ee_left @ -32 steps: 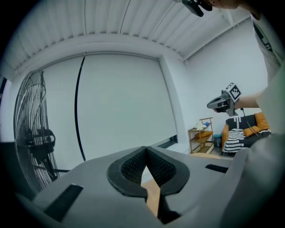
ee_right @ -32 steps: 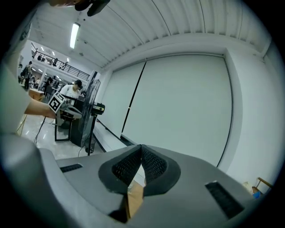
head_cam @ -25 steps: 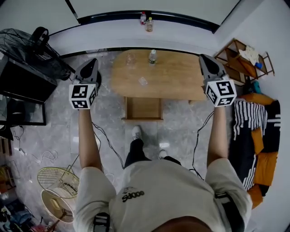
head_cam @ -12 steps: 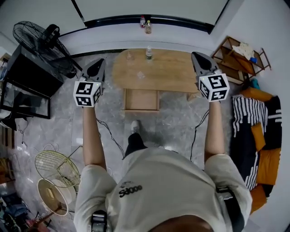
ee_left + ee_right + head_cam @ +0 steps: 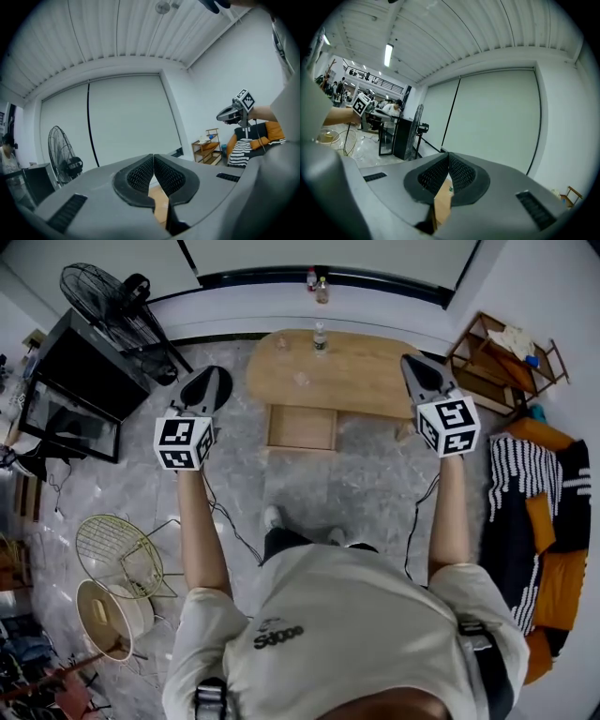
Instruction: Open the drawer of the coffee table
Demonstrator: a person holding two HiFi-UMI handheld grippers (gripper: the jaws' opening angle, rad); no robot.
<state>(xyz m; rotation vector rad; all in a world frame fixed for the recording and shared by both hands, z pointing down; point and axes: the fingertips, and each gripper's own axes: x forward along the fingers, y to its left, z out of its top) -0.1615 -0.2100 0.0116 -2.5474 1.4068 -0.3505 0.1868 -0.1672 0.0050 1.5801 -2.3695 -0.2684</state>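
Looked like smooth pale wood on coffee table (image 5: 366, 385) and drawer (image 5: 302, 427), shiny grey stone floor (image 5: 366, 493), matt grey plastic left gripper (image 5: 153, 158)

The person (image 5: 347, 634) steps back. The coffee table (image 5: 366, 381) and its drawer (image 5: 302, 427) sit farther from the shoe (image 5: 271, 517), with more floor (image 5: 319, 479) between. The left gripper (image 5: 212, 373) and right gripper (image 5: 411, 362) come back too.

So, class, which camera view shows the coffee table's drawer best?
The head view: the drawer sticks out open from the coffee table, seen from above. Both gripper views show only a wood sliver, no drawer.
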